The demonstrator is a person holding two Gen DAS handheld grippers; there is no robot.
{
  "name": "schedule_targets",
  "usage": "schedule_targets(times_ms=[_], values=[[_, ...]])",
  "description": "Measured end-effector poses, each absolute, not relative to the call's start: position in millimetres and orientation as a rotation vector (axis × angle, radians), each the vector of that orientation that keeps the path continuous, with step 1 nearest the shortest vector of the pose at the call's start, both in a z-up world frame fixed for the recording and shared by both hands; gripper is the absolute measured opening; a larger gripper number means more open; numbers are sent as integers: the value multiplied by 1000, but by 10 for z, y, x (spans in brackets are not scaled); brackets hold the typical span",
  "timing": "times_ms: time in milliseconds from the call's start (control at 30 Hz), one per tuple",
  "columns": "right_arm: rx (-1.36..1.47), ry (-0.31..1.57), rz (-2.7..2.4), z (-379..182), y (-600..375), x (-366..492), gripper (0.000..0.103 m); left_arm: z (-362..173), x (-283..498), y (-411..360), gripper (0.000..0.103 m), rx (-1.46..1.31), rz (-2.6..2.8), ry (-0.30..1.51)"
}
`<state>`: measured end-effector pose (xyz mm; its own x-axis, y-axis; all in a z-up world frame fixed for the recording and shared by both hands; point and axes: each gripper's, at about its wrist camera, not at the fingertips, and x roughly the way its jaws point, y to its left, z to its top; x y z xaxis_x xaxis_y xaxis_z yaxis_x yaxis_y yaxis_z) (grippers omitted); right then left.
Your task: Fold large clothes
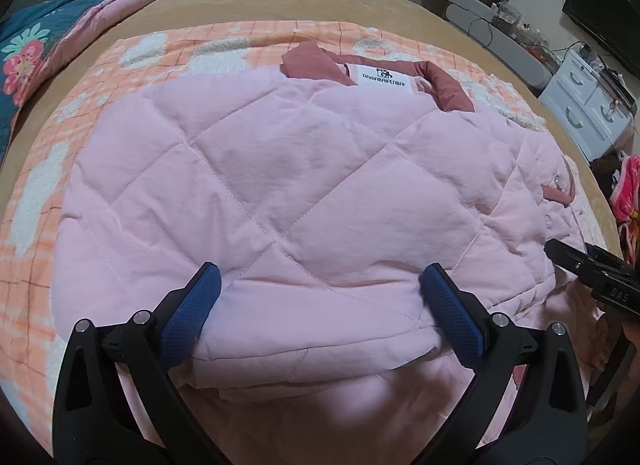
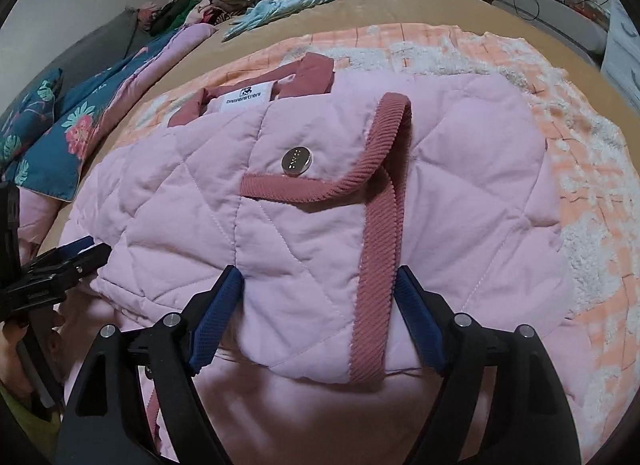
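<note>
Blue-padded left gripper (image 1: 318, 307): jaws spread, straddling the near folded edge of a pale pink quilted jacket (image 1: 280, 185), not pinching; right gripper (image 2: 320, 317) likewise released over the same edge; jacket lies mid-bed on an orange-checked fleece blanket (image 1: 224, 41), rose collar toward the far edge, corduroy-trimmed pocket (image 2: 320, 189) uppermost; fold apparently laid; next move likely calls for regrasping.
</note>
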<state>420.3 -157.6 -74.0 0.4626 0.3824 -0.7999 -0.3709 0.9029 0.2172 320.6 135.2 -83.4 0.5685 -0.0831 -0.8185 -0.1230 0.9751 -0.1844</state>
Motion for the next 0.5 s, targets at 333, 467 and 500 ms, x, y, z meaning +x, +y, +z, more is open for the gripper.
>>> schedule_targets(times_ms=[333,467,500], values=[[27,978,447,-618,-1602,4156,78,-658,3094,1330,95,-230,48,963],[32,957,436,-533,-1645,4130,85,-595,3051,1338,95,-238,62,960],[35,950,438,-503,-1657,4113,86,-586,3036,1331,95,-239,64,960]])
